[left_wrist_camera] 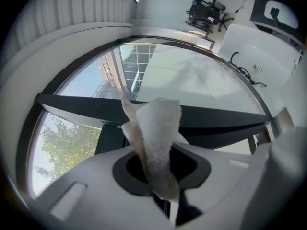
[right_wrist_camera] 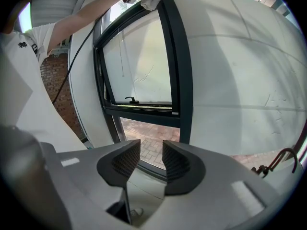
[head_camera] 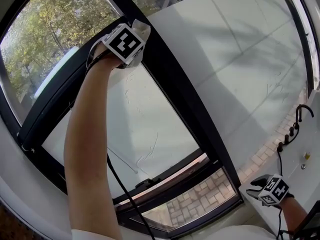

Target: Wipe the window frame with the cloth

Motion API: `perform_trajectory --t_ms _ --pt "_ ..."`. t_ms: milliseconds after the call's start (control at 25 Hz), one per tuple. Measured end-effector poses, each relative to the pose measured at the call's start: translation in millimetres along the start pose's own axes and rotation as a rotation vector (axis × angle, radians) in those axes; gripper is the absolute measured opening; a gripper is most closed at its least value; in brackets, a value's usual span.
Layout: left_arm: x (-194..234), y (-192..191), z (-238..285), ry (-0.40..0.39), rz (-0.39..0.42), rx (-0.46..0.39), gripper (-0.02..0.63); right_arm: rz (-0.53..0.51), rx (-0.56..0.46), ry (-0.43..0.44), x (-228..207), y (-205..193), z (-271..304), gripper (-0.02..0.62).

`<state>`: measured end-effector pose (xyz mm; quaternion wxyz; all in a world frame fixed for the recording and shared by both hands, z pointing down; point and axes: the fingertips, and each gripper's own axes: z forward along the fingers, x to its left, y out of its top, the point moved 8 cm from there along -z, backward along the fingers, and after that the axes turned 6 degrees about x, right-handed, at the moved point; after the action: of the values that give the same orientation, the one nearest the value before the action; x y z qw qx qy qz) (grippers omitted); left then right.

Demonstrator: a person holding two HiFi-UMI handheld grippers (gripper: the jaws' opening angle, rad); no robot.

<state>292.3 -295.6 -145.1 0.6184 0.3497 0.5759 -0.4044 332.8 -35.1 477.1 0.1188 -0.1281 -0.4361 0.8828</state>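
Now, left tongs are up high on an outstretched arm, clamped on a white cloth. That cloth sits right against the dark window frame, where the sloping sash bar meets the upright. It looks like terry: soft, light and limp, so it should fold round the frame's edges but could slip out under a hard drag. The bunched middle is the place to hold, leaving a free flap beyond the tips. Right tongs hang low, jaws apart, nothing between them. Writing? None legible, only the square black-and-white marker on the cube. A dark mark on the sleeve is too small to read.
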Motion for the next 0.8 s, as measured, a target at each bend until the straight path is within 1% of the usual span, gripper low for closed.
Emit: perform_trajectory --t_ms 80,160,280,400,480,640,720,800 --pt "-2.8 -1.8 1.8 -0.021 -0.002 0.014 0.097 0.006 0.004 0.000 0.7 -2.9 0.6 0.146" --pt "-4.7 1.2 3.1 -0.024 0.015 0.009 0.097 0.007 0.009 0.006 2.1 -4.3 1.8 0.146" --pt "-5.3 6.1 -0.4 0.007 0.052 -0.006 0.097 0.003 0.012 0.016 3.5 -4.0 3.5 0.146" --pt "-8.6 6.9 -15.9 0.062 0.100 -0.025 0.095 -0.001 0.015 0.028 4.7 -4.1 5.6 0.146" --pt "-18.5 3.1 -28.5 0.062 0.111 -0.036 0.095 -0.006 0.027 0.045 8.4 -5.4 8.5 0.146" --pt "-60.9 -10.7 -50.2 0.051 0.122 -0.097 0.094 -0.023 0.055 0.088 18.6 -6.7 17.3 0.146" --pt "-92.3 -22.5 -56.0 0.074 0.157 -0.108 0.095 -0.036 0.061 0.106 23.2 -3.2 24.6 0.146" --pt "-132.7 -38.9 -60.3 0.098 0.202 -0.106 0.094 -0.053 0.065 0.122 28.6 1.7 31.4 0.146"
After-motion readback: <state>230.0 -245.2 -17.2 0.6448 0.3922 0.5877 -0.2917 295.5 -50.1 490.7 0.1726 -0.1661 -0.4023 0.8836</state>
